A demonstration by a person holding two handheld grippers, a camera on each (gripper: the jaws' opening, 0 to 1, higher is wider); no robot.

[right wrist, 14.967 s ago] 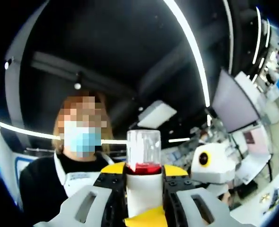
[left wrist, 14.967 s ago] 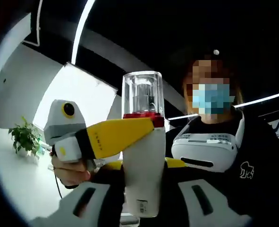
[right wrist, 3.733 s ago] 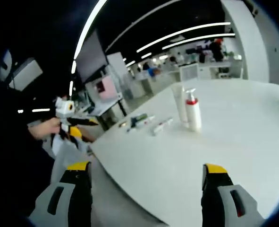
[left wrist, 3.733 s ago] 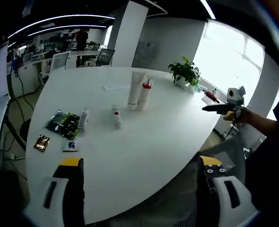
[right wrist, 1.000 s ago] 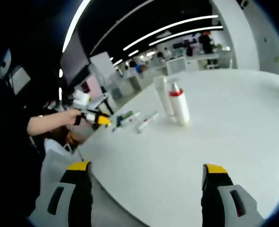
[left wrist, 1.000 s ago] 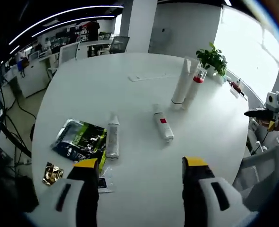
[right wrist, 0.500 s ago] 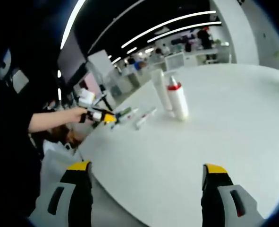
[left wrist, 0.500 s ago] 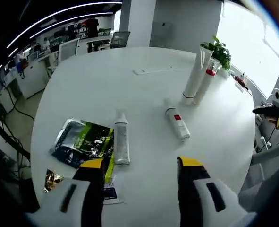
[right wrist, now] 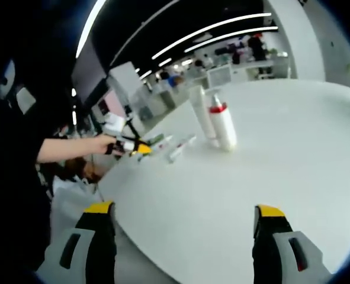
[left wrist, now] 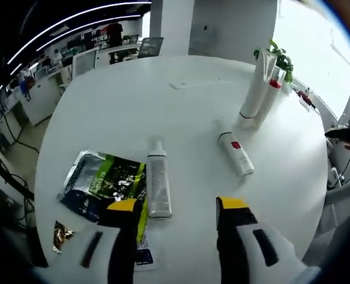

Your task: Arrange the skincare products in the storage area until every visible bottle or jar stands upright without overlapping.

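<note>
In the left gripper view my left gripper (left wrist: 176, 205) is open and empty, just short of a grey tube (left wrist: 158, 186) lying flat on the white table (left wrist: 103, 112). A white tube with a red label (left wrist: 237, 155) lies to its right. Beyond them a tall white tube (left wrist: 254, 89) and a red-collared pump bottle (left wrist: 269, 97) stand upright side by side. My right gripper (right wrist: 183, 209) is open and empty at the table's near edge, far from the standing tube (right wrist: 199, 118) and bottle (right wrist: 222, 127). The left gripper (right wrist: 140, 148) hovers by the lying tubes (right wrist: 183, 148).
A green and black packet (left wrist: 106, 183), a gold wrapper (left wrist: 61, 234) and a small card (left wrist: 142, 257) lie left of the grey tube. A potted plant (left wrist: 281, 59) stands behind the bottles. A person's arm (right wrist: 68, 148) reaches over the table edge (right wrist: 163, 236). Office desks and chairs stand beyond.
My left gripper has moved forward over the table, so the lying tubes sit closer to its jaws. The right gripper has stayed still and open.
</note>
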